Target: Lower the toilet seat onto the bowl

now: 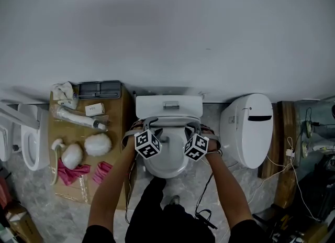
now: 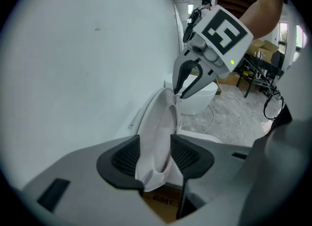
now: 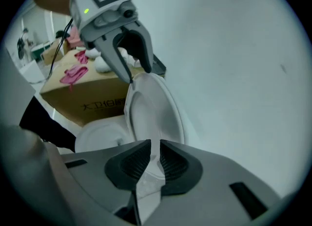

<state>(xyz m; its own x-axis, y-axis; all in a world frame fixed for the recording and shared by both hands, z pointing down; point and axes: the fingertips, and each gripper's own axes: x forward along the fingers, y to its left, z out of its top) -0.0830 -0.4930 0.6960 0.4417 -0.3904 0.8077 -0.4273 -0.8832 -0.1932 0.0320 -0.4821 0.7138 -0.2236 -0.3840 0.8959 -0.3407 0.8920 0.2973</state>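
The white toilet seat (image 2: 158, 122) stands raised against the tank (image 1: 168, 106), above the open bowl (image 1: 166, 166). My left gripper (image 2: 155, 157) is at the seat's left edge, with the white rim filling the gap between its ribbed pads. In the head view the left gripper (image 1: 144, 128) and the right gripper (image 1: 194, 129) flank the seat. My right gripper (image 3: 155, 159) has its jaws nearly together, pinching the thin right edge of the seat (image 3: 146, 108). Each gripper view shows the other gripper at the far rim: the right gripper (image 2: 181, 92) and the left gripper (image 3: 130, 78).
A cardboard box (image 1: 123, 116) left of the toilet carries pink cloths (image 1: 73, 173), white pads and a brush. A second toilet (image 1: 248, 129) stands to the right, and part of another (image 1: 31, 140) at far left. Cables (image 1: 277, 163) trail over the floor on the right. The wall rises directly behind.
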